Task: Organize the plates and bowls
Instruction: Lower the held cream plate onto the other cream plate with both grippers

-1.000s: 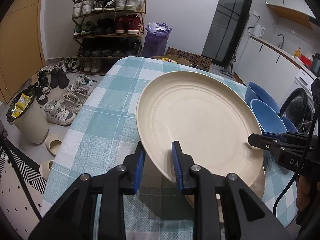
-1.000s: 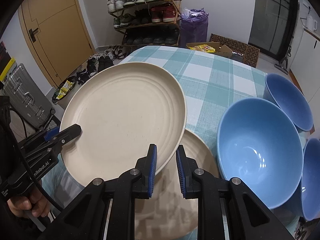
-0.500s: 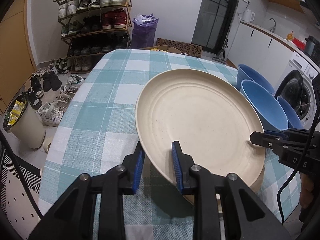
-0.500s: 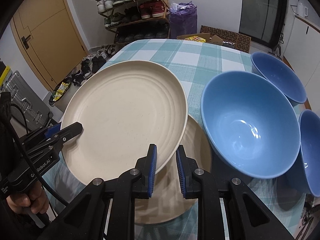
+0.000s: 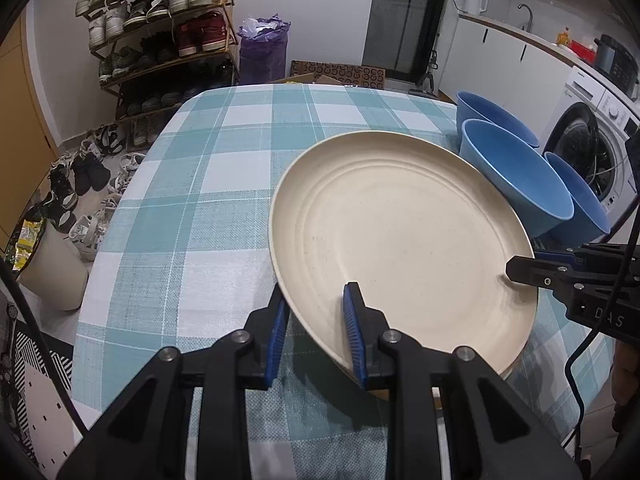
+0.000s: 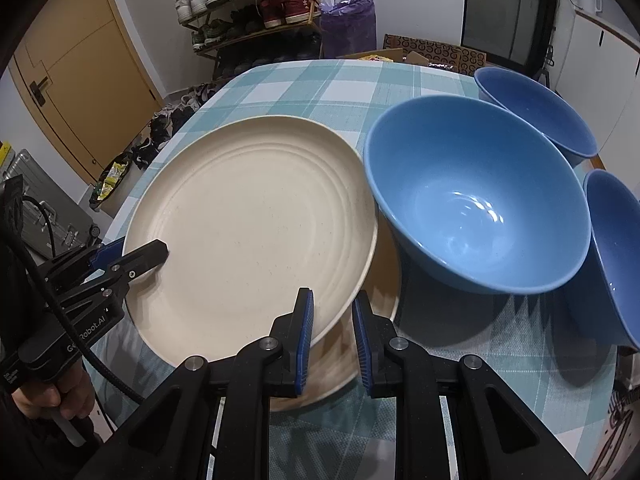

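Tilted cream plate (image 6: 256, 224) beside blue bowls (image 6: 476, 200)

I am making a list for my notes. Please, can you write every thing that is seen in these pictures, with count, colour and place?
held plate: one, cream, gripped at two rim spots, above the lower plate
lower plate: one, cream, on the table under the held plate
bowls: three, blue, right side of the table
tablecloth: one, teal and white check, over the table
shoe rack: one, full of shoes, by the far wall
purple bag: one, beside the rack
washing machine: one, white, right
kettle: one, white, on the counter
left gripper: fingers shut on the plate rim
right gripper: fingers shut on the plate rim
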